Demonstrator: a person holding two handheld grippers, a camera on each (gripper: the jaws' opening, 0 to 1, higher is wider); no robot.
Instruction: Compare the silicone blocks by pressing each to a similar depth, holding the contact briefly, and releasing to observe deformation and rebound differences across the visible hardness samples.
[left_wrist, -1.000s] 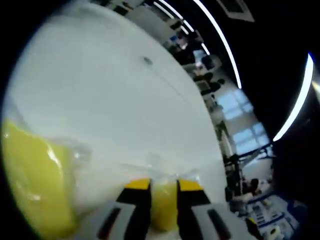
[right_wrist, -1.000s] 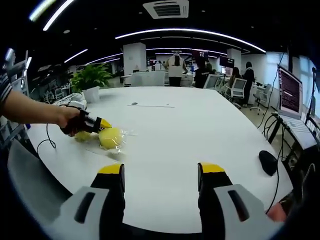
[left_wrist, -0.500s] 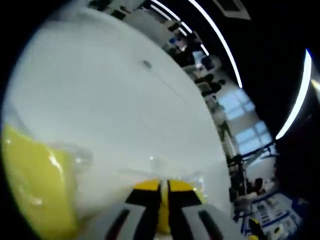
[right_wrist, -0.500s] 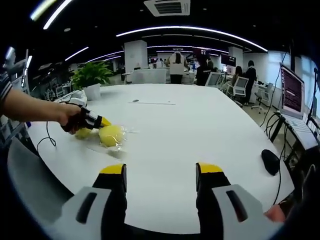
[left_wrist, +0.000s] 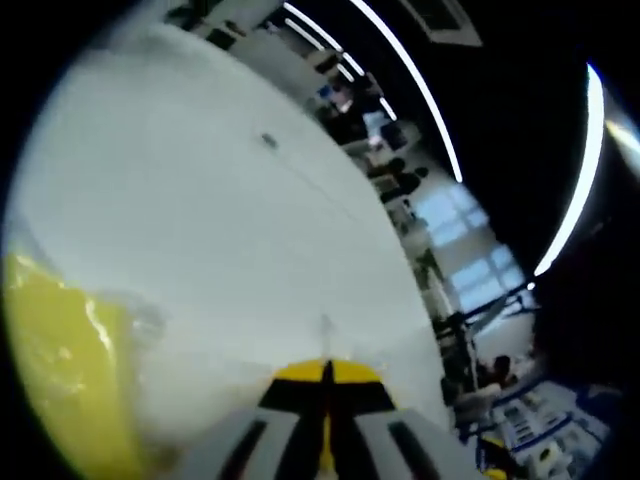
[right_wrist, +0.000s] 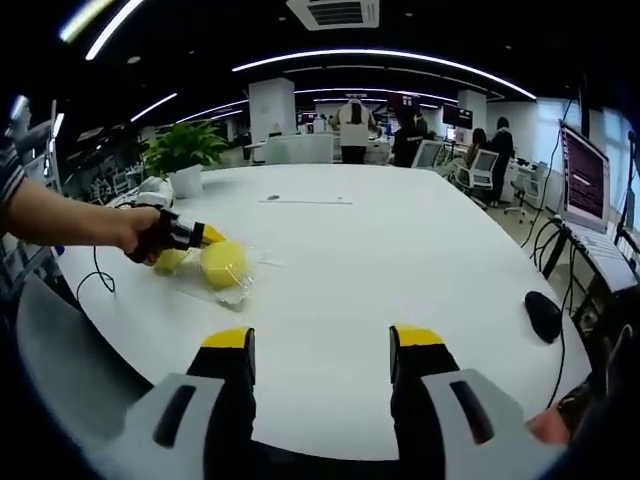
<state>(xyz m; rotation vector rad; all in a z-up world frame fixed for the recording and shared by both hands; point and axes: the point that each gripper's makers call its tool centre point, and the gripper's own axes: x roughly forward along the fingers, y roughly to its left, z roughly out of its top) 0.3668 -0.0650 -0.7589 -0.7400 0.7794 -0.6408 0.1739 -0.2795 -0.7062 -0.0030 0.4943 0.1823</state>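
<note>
While the left gripper (left_wrist: 327, 372) pinches a yellow block (right_wrist: 168, 261) thin, right gripper (right_wrist: 322, 345) jaws gape.

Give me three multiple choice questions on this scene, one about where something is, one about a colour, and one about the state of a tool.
1. Where does the black mouse lie?
A. by the plant
B. on the table's right side in the right gripper view
C. on a chair

2. What colour are the silicone blocks?
A. yellow
B. blue
C. red

3. How do the right tool jaws stand?
A. shut on a block
B. shut on nothing
C. open, apart

Answers: 1 B, it rests on the white table near the laptop; 2 A, both look yellow; 3 C, bare table shows between them.
</note>
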